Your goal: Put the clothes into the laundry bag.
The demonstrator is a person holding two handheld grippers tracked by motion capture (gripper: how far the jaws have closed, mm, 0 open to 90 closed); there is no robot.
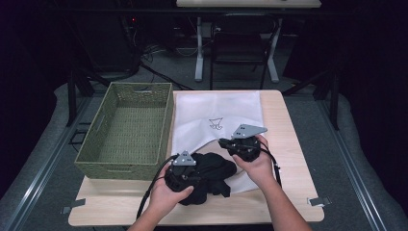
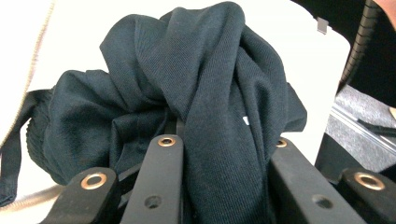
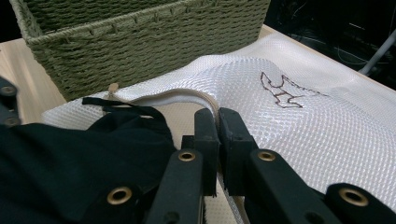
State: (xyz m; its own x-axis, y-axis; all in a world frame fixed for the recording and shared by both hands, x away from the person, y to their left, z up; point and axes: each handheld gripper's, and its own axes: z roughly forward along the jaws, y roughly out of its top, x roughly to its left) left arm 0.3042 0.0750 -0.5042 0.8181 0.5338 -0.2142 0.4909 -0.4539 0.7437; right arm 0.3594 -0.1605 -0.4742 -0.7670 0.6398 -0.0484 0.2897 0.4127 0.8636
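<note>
On the table [image 1: 288, 144], light wood, near edge toward the person:

Item one: black garment [image 1: 211, 175], bunched in a heap at the near middle, partly overlying the near edge of the mesh bag. In the left gripper view, dark knit folds [image 2: 205, 84] piled high, one thick fold running down between the jaws.

Item two: white mesh laundry bag [image 1: 216, 115], flat, spread from the middle to the far edge, small outline emblem [image 1: 215, 124] stitched near the centre. In the right gripper view, weave plainly visible [image 3: 299, 135], tan-bound opening edge [image 3: 187, 93] lifted just ahead of the jaws, emblem [image 3: 282, 91] beyond.

Item three: green woven basket [image 1: 103, 120], rectangular, with handle cut-outs, standing at the left, its right wall just beside the bag. In the right gripper view, side wall [image 3: 154, 51] close behind the bag.

Left gripper [image 1: 185, 179]: held in the left hand, at the left side of the heap, jaws closed narrow on a fold of the black garment.

Right gripper [image 1: 227, 144]: held in the right hand, at the bag's near edge just right of the heap, jaws [image 3: 218, 140] pinched nearly together on the bound edge of the mesh bag.
</note>
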